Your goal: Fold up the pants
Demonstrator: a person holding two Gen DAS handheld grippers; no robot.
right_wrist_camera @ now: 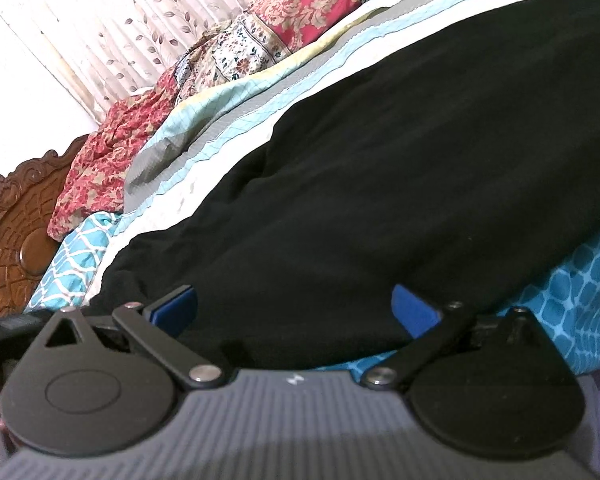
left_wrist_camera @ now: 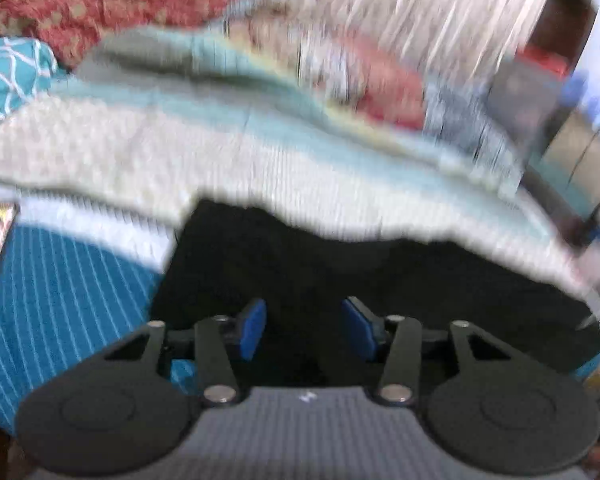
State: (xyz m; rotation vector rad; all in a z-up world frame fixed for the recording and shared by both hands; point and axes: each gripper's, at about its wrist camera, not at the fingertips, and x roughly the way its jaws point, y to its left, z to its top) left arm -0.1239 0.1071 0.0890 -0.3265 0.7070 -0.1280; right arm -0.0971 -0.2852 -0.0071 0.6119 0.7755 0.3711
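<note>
Left gripper point(left_wrist_camera: 303, 330) stands half open and empty over the black pants point(left_wrist_camera: 340, 280); right gripper point(right_wrist_camera: 294, 314) gapes wide, pads unpressed.

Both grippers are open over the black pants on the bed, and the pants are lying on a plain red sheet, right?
Not quite. The sheet is teal with a light pattern, not plain red, as the right wrist view shows. The rest stands: left gripper and right gripper are open over the black pants.
</note>
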